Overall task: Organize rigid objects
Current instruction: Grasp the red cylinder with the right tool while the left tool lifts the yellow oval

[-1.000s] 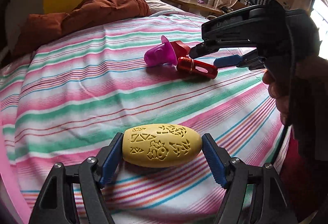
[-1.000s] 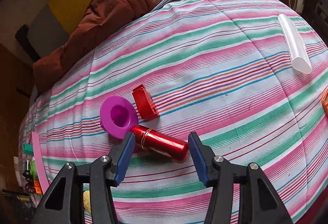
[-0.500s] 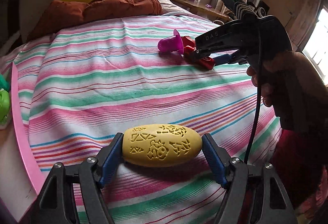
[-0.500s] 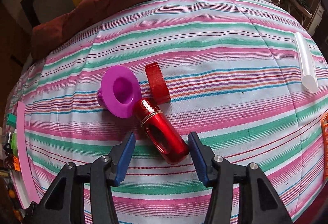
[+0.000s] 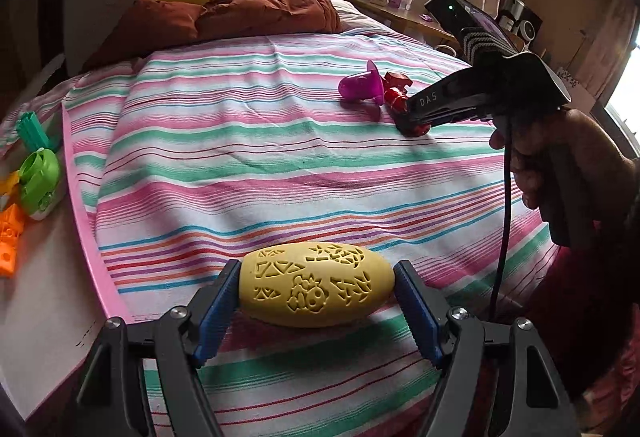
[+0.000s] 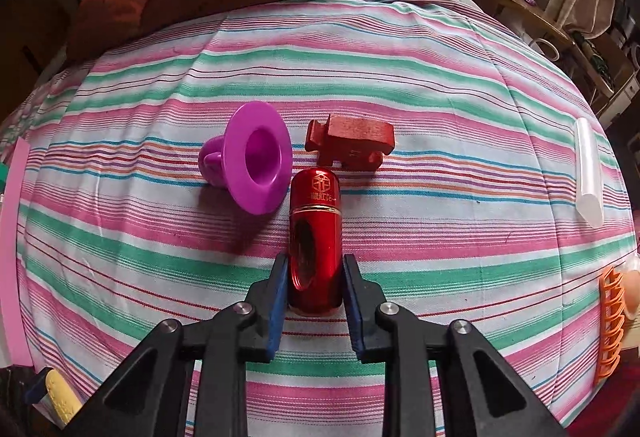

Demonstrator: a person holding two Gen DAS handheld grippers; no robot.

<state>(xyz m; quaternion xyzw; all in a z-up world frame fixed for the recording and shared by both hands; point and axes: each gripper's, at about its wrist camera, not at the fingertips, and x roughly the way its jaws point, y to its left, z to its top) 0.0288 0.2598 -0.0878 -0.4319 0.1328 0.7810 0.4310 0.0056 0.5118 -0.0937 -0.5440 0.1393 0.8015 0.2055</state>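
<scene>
While clamped: left tool (image 5: 316,291) on one yellow egg (image 5: 316,285), right tool (image 6: 314,277) on one red tube (image 6: 315,237).

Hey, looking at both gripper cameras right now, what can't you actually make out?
- Left wrist view: most of the red metal cylinder is hidden behind the right gripper.
- Right wrist view: the yellow carved egg is cut off at the bottom left corner.
- Right wrist view: the orange ribbed piece is cropped by the right edge, so its shape is unclear.
- Right wrist view: the gold marking on the cylinder's cap is too small to read.
</scene>
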